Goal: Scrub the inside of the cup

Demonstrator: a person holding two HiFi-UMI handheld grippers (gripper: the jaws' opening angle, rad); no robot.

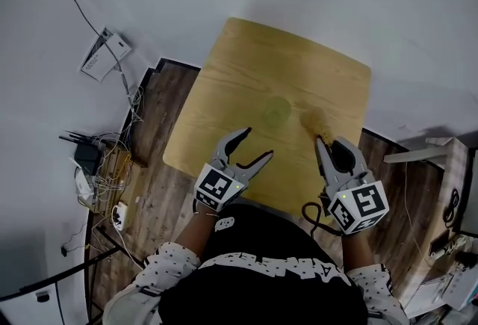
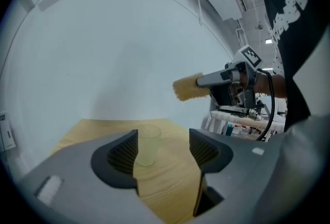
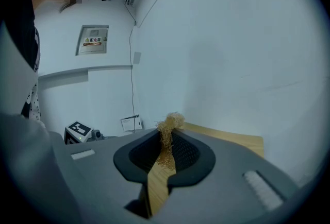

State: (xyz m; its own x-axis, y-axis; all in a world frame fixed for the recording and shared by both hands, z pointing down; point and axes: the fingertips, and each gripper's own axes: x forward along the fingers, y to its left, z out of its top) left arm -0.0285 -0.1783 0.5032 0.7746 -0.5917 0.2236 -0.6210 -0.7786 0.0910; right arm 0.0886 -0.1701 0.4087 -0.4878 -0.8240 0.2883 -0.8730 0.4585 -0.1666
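Note:
A translucent plastic cup [image 1: 275, 111] stands upright near the middle of the wooden table [image 1: 224, 84]. My left gripper [image 1: 258, 143] hovers just short of it on the near side, open, with nothing between its pads. In the left gripper view the cup [image 2: 148, 144] shows ahead between the spread jaws of my left gripper [image 2: 162, 150], apart from both. My right gripper [image 1: 323, 143] is shut on a tan fibrous scrubber [image 1: 317, 122], held to the right of the cup. In the right gripper view the scrubber [image 3: 170, 121] sticks out above the closed jaws of my right gripper [image 3: 166, 135].
The table's near edge [image 1: 246, 193] lies just under both grippers. On the floor at left lie tangled cables and a black router [image 1: 93, 158], and a white box [image 1: 104, 54] sits farther back. A white stand [image 1: 437, 155] is at the right.

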